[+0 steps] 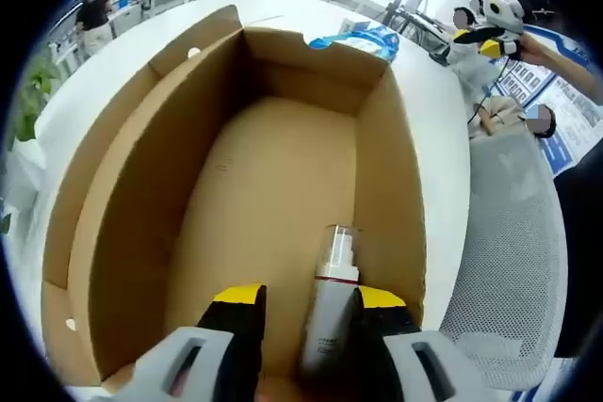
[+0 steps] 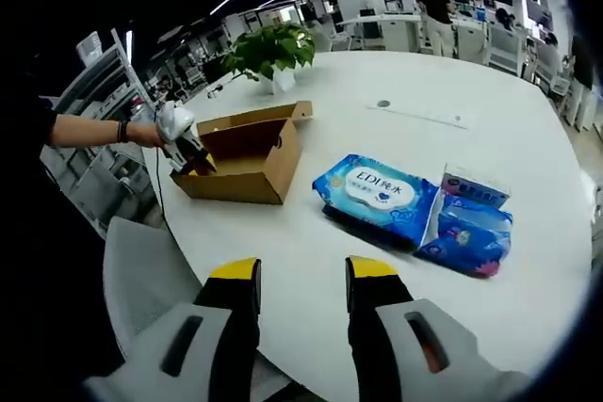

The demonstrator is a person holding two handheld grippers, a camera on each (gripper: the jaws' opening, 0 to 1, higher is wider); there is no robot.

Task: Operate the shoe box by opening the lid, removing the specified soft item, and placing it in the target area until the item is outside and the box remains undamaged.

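Left gripper view: left tool (image 1: 306, 300) reaches down into the open cardboard shoe box (image 1: 141, 176), jaws spread, a white spray bottle (image 1: 330, 303) standing upright between them near the box's right wall; contact with the pads cannot be told.
Box: brown, lid flaps up, sitting on the white round counter (image 1: 433, 120).
Beyond the box: blue wipes pack (image 1: 363, 41) on the counter past the far wall.
Right gripper view: right tool (image 2: 301, 280) hovers above the counter edge, jaws spread and holding nothing.
Soft item: blue wet wipes pack with a second blue pack (image 2: 466, 223) touching it on the right, both outside the box, near it.
Far side: potted plant (image 2: 271, 52); grey mesh chair (image 2: 141, 270) beside the counter.
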